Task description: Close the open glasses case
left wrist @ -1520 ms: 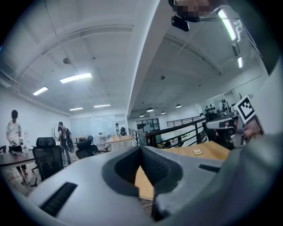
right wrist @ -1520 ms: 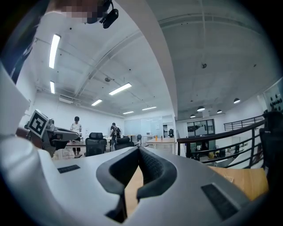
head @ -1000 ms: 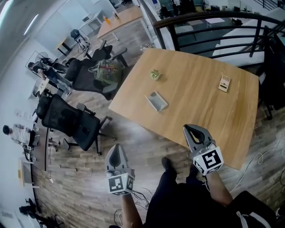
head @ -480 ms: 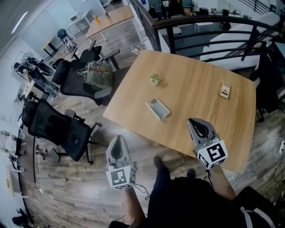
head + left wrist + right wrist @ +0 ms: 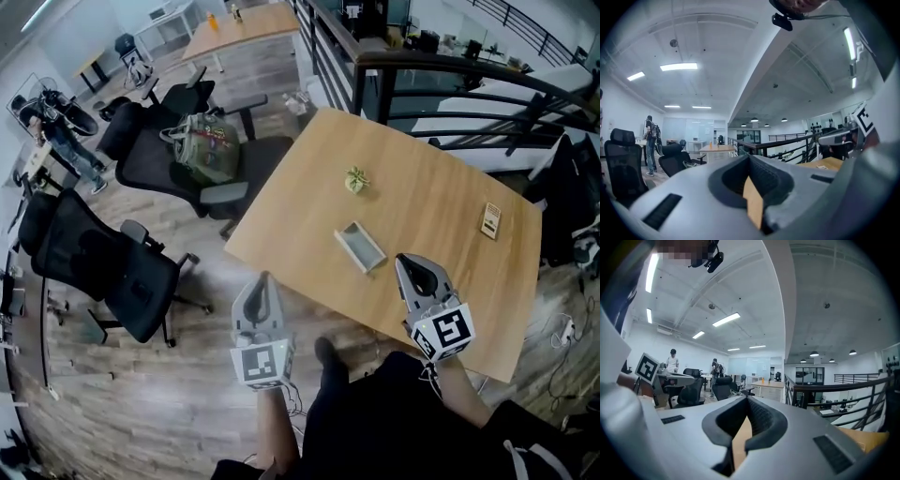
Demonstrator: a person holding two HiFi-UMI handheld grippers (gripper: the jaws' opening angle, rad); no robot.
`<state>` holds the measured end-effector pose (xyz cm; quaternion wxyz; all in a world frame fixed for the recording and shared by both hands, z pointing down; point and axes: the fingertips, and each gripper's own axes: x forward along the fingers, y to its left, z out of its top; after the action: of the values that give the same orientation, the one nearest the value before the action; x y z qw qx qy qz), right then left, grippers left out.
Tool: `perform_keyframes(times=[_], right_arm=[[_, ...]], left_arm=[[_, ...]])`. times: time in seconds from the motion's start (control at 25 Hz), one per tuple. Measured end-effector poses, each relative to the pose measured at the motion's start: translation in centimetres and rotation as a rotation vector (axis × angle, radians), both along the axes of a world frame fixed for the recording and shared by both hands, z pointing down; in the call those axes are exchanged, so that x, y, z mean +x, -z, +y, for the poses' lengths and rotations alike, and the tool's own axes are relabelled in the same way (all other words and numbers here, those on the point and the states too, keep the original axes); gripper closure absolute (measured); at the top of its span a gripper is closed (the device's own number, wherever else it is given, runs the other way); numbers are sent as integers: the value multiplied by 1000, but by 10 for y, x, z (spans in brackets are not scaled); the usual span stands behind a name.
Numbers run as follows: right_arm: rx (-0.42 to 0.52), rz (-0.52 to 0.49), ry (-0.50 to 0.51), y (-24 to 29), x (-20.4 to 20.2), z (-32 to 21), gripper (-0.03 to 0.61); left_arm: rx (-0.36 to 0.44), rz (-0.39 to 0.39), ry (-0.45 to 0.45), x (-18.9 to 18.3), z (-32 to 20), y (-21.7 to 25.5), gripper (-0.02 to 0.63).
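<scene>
Glasses case (image 5: 360, 247) nearer; left gripper (image 5: 263, 279), right gripper (image 5: 409, 262) closed.

The wooden table (image 5: 441, 216) holds an open glasses case (image 5: 360, 247), a green lump (image 5: 356, 180) and a tan card (image 5: 491, 220).

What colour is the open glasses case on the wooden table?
The glasses case is light grey, paler inside. It shows best in the head view.
</scene>
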<state>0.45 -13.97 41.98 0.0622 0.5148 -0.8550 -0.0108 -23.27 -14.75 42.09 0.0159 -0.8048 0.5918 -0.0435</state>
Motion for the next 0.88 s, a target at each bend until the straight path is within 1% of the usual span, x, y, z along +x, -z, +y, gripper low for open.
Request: perform_keyframes(times=[0.08,0.2,0.32,0.48,0.68,0.76,0.88], right_arm=[[-14,14,3,-6,-9,-8,563],[-31,5,-10,-13,-8,-27,563],[-41,10,3,-17,0,-47,563],[-55,-3,16,-22,8,-58,563],[-78,-18,34,-35,19,-73,563],[-92,-18,32,-44,16,-75,563],[-143,-18,51,-67,7,-79,556]], left_arm=[[-7,-3,12,-14,-7,-3,614],[-10,-5,29,-23,-16,-3,614],[-17,20,45,-17,-25,-1,614],[-28,14,65,-8,-26,0,614],[-24,-8,58,14,-35,2,614],[-22,-16,54,14,-33,2,614],[-32,-16,73,6,-28,-2,614]])
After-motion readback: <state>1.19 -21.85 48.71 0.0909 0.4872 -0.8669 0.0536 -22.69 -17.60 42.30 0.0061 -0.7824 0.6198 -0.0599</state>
